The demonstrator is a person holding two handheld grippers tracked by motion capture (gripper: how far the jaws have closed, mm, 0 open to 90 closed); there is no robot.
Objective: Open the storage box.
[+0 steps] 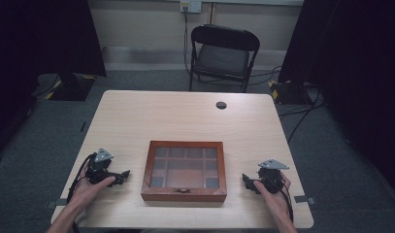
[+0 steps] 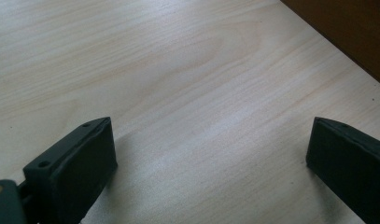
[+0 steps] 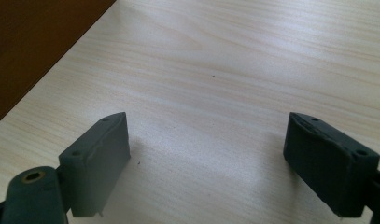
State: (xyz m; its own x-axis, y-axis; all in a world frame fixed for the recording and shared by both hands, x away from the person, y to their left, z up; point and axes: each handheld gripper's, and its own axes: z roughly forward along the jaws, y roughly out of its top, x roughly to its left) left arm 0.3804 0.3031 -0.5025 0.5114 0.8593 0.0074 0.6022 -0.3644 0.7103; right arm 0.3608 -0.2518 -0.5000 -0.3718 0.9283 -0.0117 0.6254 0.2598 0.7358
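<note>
Wooden box [image 1: 184,170] with a glass-paned lid sits shut on the table [image 1: 185,114], near the person's edge and midway between the two grippers. Its long axis runs left to right across the high view, parallel to the table's near edge; the small metal clasp [image 1: 183,191] on its front wall faces the person. Through the lid, a grid of compartments shows. The left gripper [image 1: 118,176] rests well to the box's left, jaws spread wide and pointing toward it, nothing between them. The right gripper [image 1: 248,183] mirrors it on the other side, jaws likewise wide apart and empty, aimed at the box's right wall.
</note>
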